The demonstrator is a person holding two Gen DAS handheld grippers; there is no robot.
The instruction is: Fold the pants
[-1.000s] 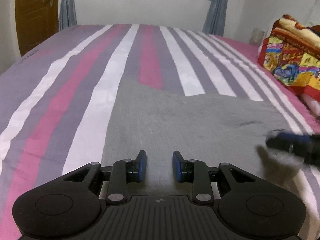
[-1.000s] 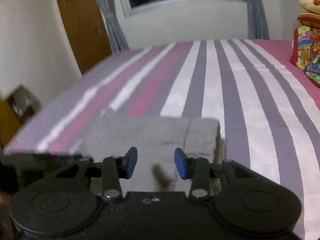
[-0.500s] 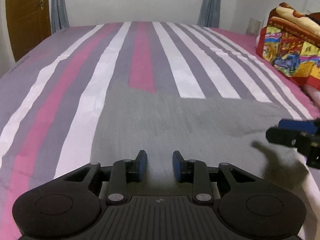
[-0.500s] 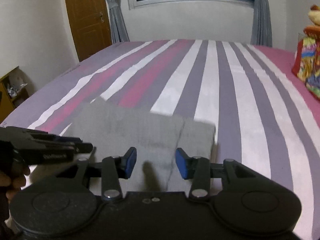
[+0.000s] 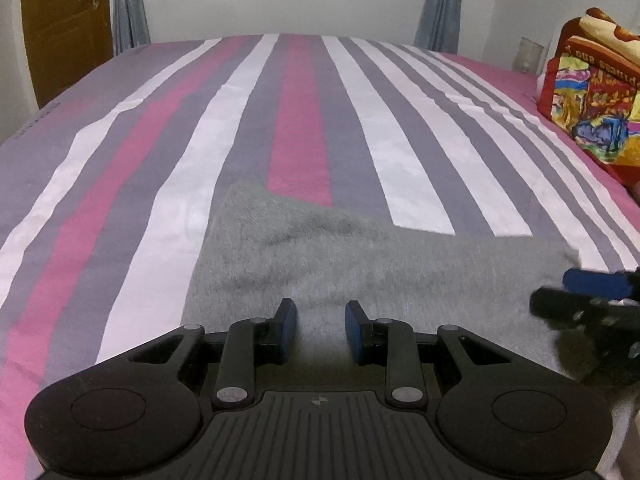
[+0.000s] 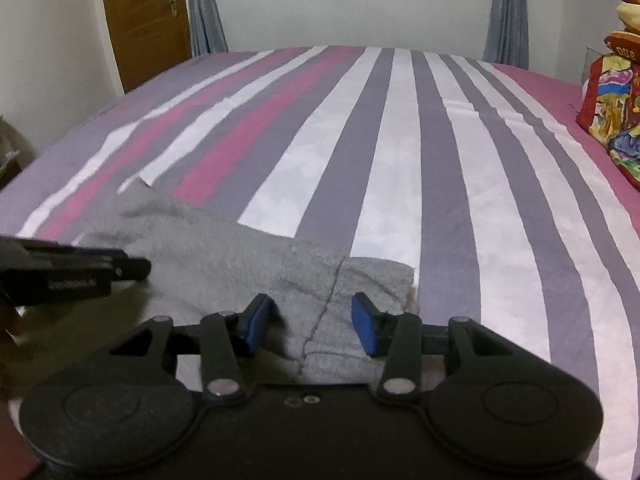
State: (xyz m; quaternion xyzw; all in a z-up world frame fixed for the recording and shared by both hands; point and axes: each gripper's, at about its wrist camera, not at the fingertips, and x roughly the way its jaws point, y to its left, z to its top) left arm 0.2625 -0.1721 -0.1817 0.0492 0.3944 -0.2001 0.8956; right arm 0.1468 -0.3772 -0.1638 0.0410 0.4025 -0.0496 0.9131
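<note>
Grey fleece pants (image 5: 360,264) lie folded into a flat rectangle on the striped bed; they also show in the right wrist view (image 6: 248,268), where a seam runs down near the right end. My left gripper (image 5: 320,326) is open and empty, just above the near edge of the pants. My right gripper (image 6: 308,326) is open and empty over the pants' right end, straddling the seam. Each gripper shows side-on in the other's view: the right one (image 5: 580,300) at the pants' right edge, the left one (image 6: 80,272) at the left.
The bed (image 5: 304,100) has pink, white and grey stripes and stretches far ahead. A stack of colourful folded blankets (image 5: 592,112) sits at the right edge, also in the right wrist view (image 6: 616,120). A wooden door (image 6: 144,12) and curtained window are beyond.
Both grippers have pulled back and up from the pants. The right gripper's jaws have opened wider. The pants' top surface now shows slight ripples.
</note>
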